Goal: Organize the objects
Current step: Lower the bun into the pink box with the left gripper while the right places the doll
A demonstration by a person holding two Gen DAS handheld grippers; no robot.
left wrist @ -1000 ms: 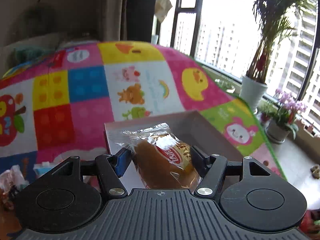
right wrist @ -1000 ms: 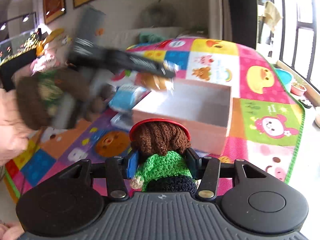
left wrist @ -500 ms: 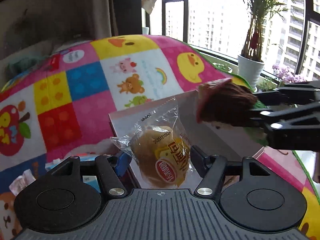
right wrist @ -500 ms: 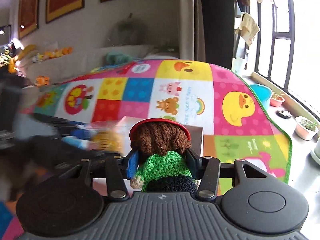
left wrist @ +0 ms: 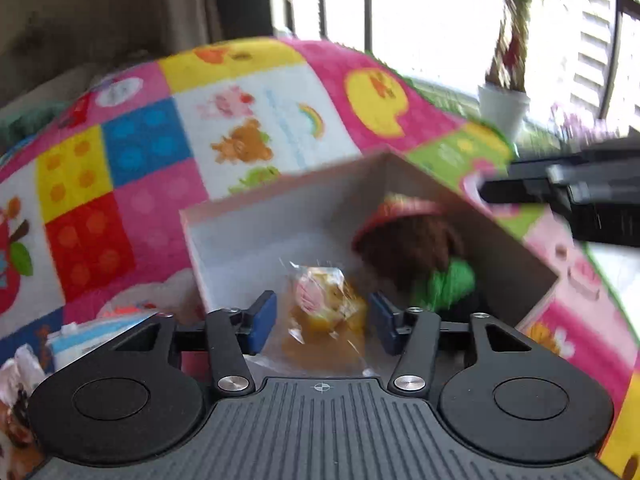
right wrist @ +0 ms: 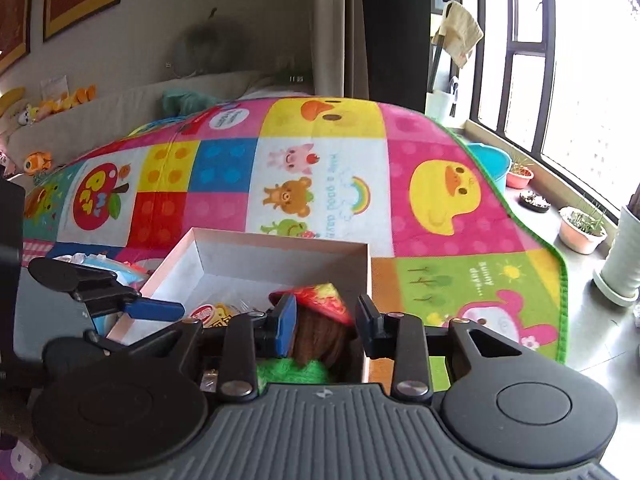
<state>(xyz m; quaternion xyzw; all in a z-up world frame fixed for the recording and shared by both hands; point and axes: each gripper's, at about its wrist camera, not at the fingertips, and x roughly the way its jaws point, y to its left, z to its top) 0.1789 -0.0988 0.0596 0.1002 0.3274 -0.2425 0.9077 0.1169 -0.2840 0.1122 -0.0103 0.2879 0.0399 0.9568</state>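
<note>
An open pink cardboard box (left wrist: 288, 208) (right wrist: 256, 248) sits on the colourful play mat. Inside lie a wrapped bun (left wrist: 320, 304) (right wrist: 216, 314) and a crocheted doll (left wrist: 420, 252) (right wrist: 320, 320) with brown hair, red hat and green top. My left gripper (left wrist: 320, 316) is open above the bun, fingers apart on either side of it. My right gripper (right wrist: 326, 324) is open over the doll, its blue pads (right wrist: 286, 326) clear of the hair. The right gripper also shows at the right of the left wrist view (left wrist: 560, 196), and the left gripper's fingers (right wrist: 154, 309) in the right wrist view.
Snack packets (left wrist: 92, 328) (right wrist: 108, 268) lie left of the box on the play mat (right wrist: 320, 168). Potted plants (right wrist: 582, 232) and a blue tub (right wrist: 490, 162) stand along the window ledge at right. A sofa with toys (right wrist: 60, 100) is behind.
Both grippers came down over the box and opened. The bun and the doll left the fingers and now lie inside the box.
</note>
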